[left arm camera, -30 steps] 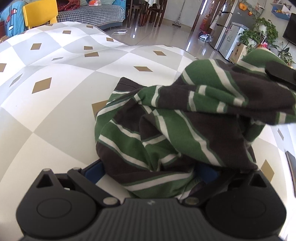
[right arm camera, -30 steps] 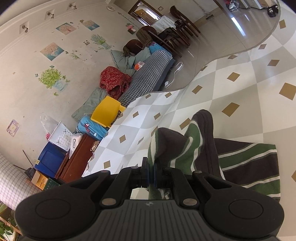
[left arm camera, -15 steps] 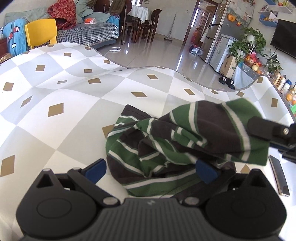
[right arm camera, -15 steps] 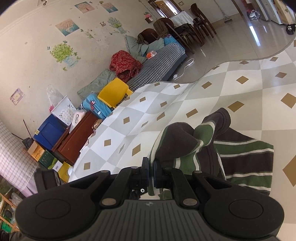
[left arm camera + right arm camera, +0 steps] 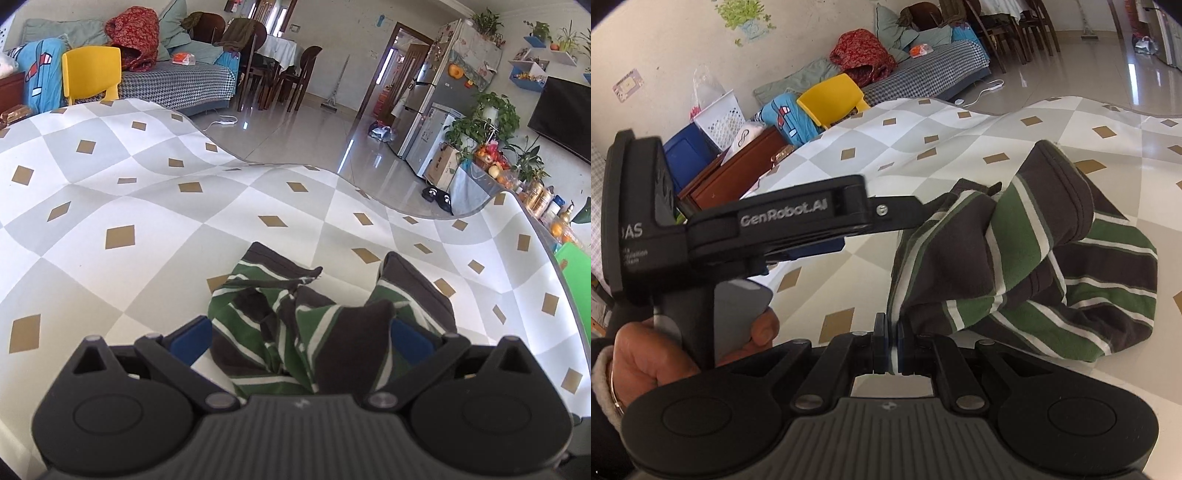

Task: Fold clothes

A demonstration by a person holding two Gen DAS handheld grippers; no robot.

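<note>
Green, brown and white striped knit garment lies bunched on checked tabletop. Left gripper open astride it; right gripper pinches an edge. Judged mid-fold: next, spread flat.

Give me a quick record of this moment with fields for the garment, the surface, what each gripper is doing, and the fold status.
garment: green, brown and white striped shirt, bunched in a heap
surface: tablecloth with grey and white checks and tan diamonds
left gripper: fingers spread wide, shirt bunched between them
right gripper: fingers closed on a shirt edge
left hand: around the left gripper's handle
fold status: no neat fold yet
</note>
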